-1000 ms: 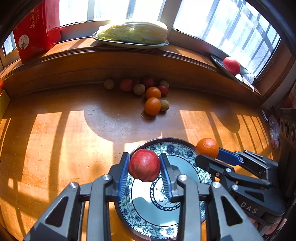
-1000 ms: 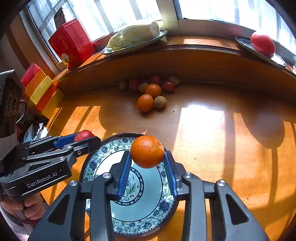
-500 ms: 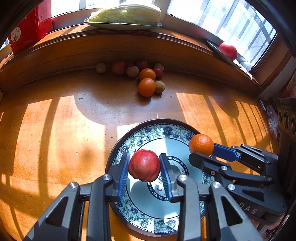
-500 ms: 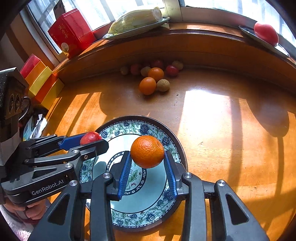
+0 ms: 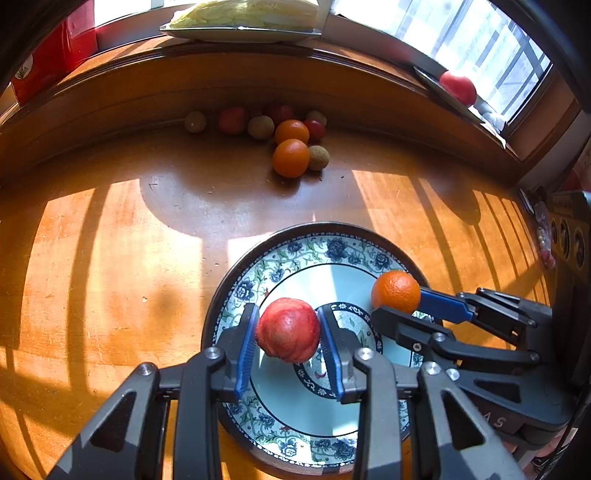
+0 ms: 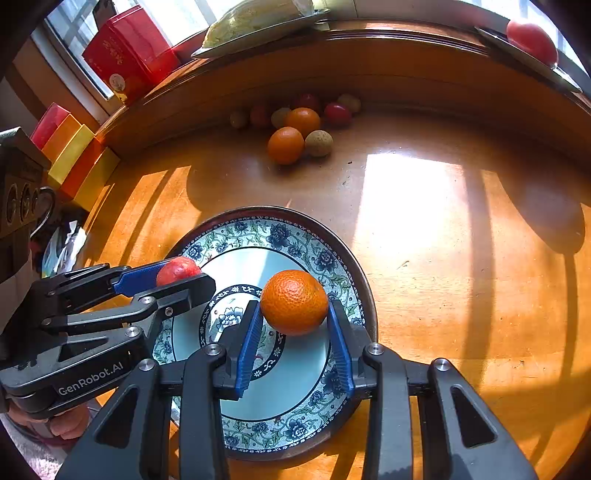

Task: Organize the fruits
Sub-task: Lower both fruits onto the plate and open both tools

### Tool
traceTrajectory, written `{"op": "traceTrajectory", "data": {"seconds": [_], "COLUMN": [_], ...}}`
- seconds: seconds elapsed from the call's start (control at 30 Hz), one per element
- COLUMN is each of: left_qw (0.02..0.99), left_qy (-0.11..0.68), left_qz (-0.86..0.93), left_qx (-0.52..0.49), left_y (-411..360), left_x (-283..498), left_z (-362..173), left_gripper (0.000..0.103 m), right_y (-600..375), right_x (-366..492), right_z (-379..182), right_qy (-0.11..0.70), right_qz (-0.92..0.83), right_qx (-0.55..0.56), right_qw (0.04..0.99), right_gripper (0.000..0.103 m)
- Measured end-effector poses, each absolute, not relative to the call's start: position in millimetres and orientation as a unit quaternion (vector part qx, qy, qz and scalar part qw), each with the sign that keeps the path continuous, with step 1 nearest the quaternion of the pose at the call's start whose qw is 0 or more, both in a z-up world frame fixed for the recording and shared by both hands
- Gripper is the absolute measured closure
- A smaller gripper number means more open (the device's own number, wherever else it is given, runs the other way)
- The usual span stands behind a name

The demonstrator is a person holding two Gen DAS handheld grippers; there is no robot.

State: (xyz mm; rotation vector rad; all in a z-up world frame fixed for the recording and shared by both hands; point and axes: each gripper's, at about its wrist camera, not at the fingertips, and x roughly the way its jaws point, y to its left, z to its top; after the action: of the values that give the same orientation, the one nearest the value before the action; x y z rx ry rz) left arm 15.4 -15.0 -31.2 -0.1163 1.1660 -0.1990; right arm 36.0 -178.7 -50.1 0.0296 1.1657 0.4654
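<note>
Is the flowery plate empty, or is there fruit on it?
Empty: the plate shows bare inside. The red fruit and orange are gripped above it.

Black linkage tool (image 6: pixel 294 343), blue ribbed pads (image 6: pixel 250 343), silver screws, white "GenRobot.AI" lettering.

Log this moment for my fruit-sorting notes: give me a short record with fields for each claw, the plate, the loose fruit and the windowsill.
left claw: shut on red fruit, over the plate
right claw: shut on orange, over the plate
plate: blue floral pattern, on wooden table; no fruit lying on it
loose fruit: cluster at the table's far edge, two oranges with small red and tan fruits
windowsill: cabbage on a tray, red boxes, red fruit on a dish
</note>
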Motion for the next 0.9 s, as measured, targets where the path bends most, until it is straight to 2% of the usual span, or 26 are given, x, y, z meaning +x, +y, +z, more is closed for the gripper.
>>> {"op": "traceTrajectory", "data": {"seconds": [0.9], "left_qw": [0.828], "left_qy": [0.551], "left_qz": [-0.089], "left_qx": [-0.052], "left_y": [-14.7], "left_x": [14.8], "left_z": [-33.0], "left_gripper": [0.067], "right_y": [-170.8], "right_x": [35.8], "right_z": [-53.2], "right_qy": [0.546], "right_qz": [0.217], "right_qx": [0.000], "right_qw": [0.809], "right_gripper": [0.064]}}
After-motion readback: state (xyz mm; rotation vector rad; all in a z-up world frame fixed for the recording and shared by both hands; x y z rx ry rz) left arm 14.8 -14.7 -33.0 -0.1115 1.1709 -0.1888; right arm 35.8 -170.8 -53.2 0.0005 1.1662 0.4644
